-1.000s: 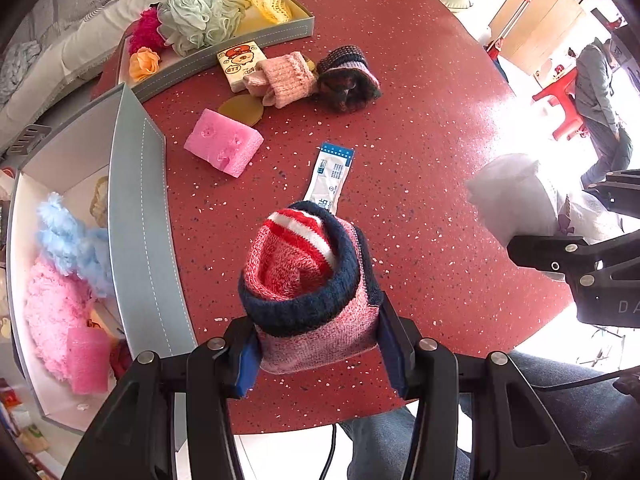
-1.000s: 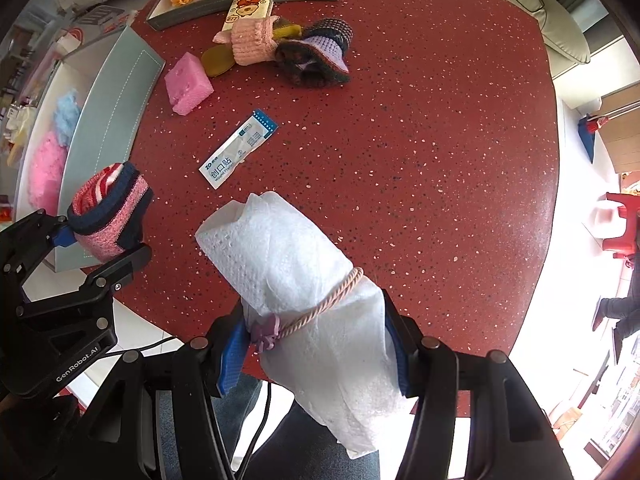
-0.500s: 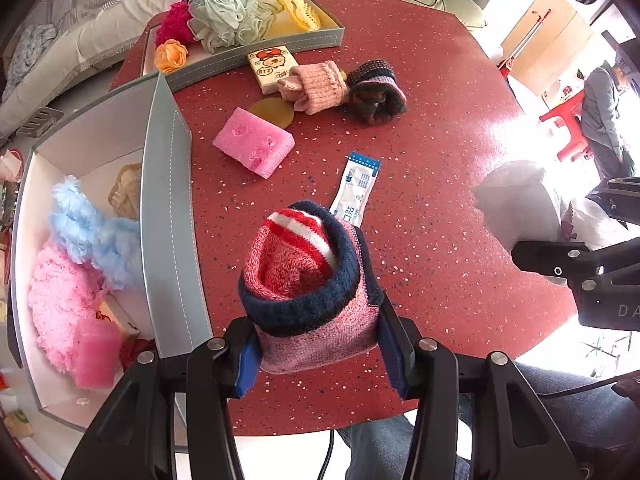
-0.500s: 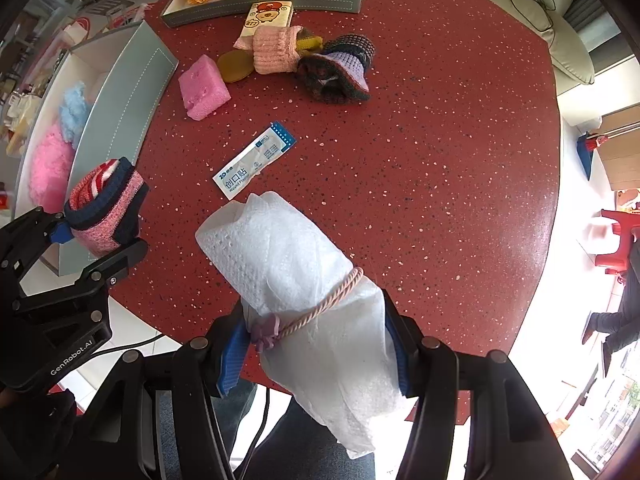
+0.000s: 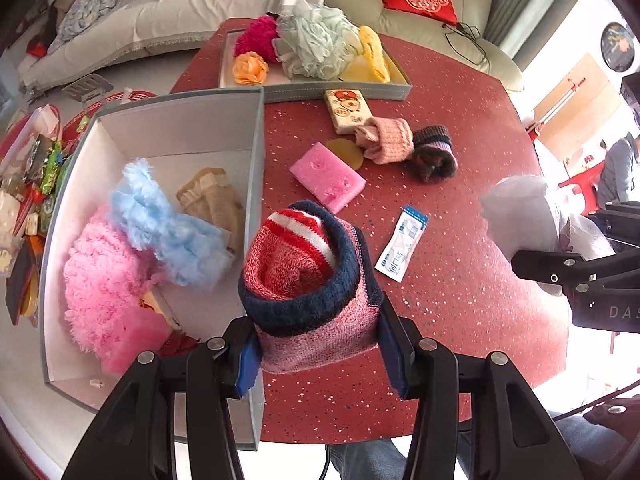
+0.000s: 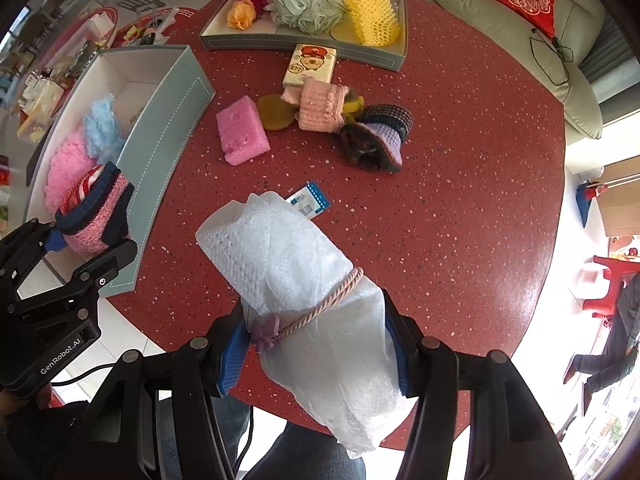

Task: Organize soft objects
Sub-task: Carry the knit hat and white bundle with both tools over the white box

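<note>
My left gripper (image 5: pixel 318 354) held the rolled sock (image 5: pixel 308 276) over the table (image 5: pixel 472 160) beside the open box (image 5: pixel 256 184), which stood at the table's left edge. To its right, my right gripper (image 6: pixel 316 354) held the tied towel roll (image 6: pixel 296 272). Beyond them lay a sachet (image 5: pixel 402 250), a sponge (image 5: pixel 327 176) and two more socks (image 5: pixel 412 148), with the tray (image 5: pixel 340 92) behind.

Table: red speckled round top (image 6: pixel 460 208)
On it: two grey boxes (image 5: pixel 256 184) (image 6: pixel 384 56) — pink sponge (image 6: pixel 241 136), socks (image 6: pixel 322 106), packet (image 5: pixel 402 249)
</note>
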A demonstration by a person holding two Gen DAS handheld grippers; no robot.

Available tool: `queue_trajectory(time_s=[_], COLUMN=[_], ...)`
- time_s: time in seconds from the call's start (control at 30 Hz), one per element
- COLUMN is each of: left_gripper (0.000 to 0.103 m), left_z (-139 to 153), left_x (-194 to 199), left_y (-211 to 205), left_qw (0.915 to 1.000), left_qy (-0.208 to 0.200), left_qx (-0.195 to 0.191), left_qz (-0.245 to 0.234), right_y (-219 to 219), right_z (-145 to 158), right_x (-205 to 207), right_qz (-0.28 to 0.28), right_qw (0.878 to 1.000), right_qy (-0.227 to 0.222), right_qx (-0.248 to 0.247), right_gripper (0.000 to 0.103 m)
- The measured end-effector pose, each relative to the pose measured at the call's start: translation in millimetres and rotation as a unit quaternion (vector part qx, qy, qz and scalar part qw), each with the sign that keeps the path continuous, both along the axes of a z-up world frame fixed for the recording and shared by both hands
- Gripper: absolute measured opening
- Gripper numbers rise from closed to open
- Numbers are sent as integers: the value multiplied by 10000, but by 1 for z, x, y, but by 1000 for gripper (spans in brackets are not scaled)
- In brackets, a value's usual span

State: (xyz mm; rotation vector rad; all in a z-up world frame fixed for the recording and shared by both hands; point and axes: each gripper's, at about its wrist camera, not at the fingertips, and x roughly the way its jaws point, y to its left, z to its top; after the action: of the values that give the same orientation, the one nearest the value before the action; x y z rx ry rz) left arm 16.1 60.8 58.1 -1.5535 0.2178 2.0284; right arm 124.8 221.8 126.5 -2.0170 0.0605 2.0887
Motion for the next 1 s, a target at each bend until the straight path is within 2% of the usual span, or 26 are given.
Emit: queue_trajectory(time_s=[0.13, 0.33, 0.6, 0.8, 1.0], left_gripper=[52, 52, 52, 52, 52], left_z=[8, 17, 10, -2, -10], left_x=[-14, -27, -36, -37, -40], left_y=[-26, -67, -127, -162, -171], left_qw=[9983, 9912, 9732, 9608, 9556], left_qy=[15, 80, 84, -28, -140], left_qx=[135, 232, 19, -146, -206], left_qz=[563, 1304, 2297, 2767, 2935], right_y=[-13, -49, -116, -156, -170], right_z=[9, 22, 31, 30, 22], right_x=[-23, -62, -110, -133, -148], right_qz=[263, 829, 1631, 2022, 2107], right_qw=[9996, 9963, 9857, 9779, 9761], right_qy=[106, 233, 413, 473, 423], right_qx=[4, -5, -120, -243, -330], right_gripper=[62, 62, 62, 62, 62])
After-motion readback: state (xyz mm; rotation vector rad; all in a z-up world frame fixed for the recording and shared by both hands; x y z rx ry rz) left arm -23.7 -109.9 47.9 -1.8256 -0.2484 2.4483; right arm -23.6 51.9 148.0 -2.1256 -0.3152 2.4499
